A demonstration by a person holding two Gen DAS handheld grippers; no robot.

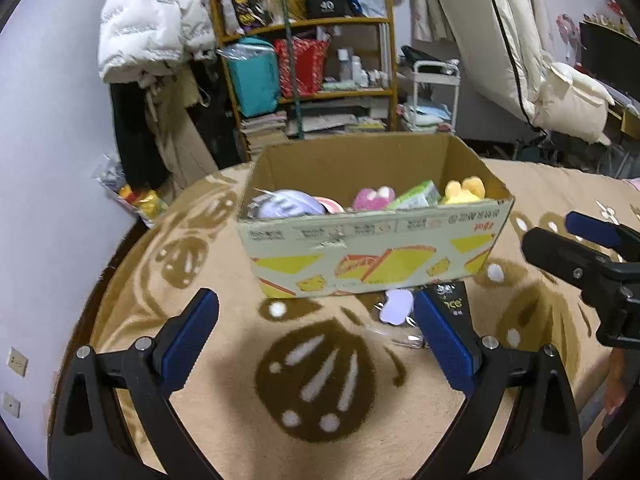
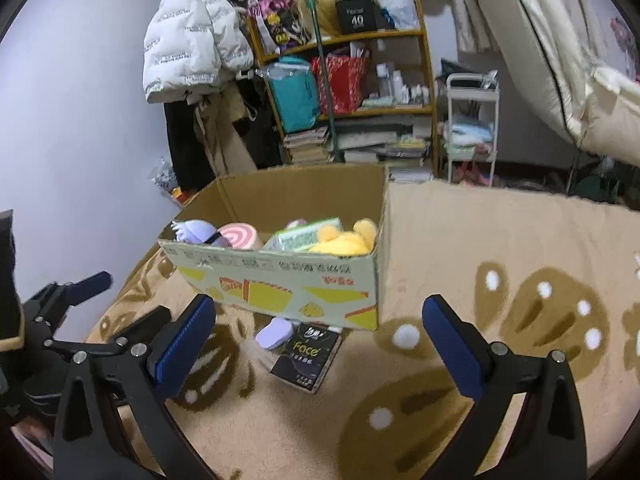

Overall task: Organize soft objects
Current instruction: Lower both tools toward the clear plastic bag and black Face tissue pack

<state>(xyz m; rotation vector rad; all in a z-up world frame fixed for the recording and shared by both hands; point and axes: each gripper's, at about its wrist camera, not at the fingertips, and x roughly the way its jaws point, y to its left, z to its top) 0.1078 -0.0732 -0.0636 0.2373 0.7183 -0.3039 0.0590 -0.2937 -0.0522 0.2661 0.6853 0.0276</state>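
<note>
An open cardboard box (image 1: pixel 372 256) stands on the beige patterned blanket; it also shows in the right wrist view (image 2: pixel 280 284). Inside it lie a lilac winged plush (image 1: pixel 284 204), a pink swirl plush (image 2: pixel 238 236), a pink plush (image 1: pixel 374 198), a green tissue pack (image 1: pixel 418 194) and a yellow plush (image 2: pixel 344 240). In front of the box lie a small lilac soft item (image 2: pixel 274 332) and a black "face" tissue pack (image 2: pixel 306 356). My left gripper (image 1: pixel 316 332) is open and empty, just short of them. My right gripper (image 2: pixel 320 340) is open and empty above them.
A cluttered wooden shelf (image 1: pixel 304 60) with bags and books stands behind the box. A white puffer jacket (image 1: pixel 148 20) hangs at left and a white trolley (image 2: pixel 472 128) stands at right. The blanket (image 2: pixel 500 240) extends to the right of the box.
</note>
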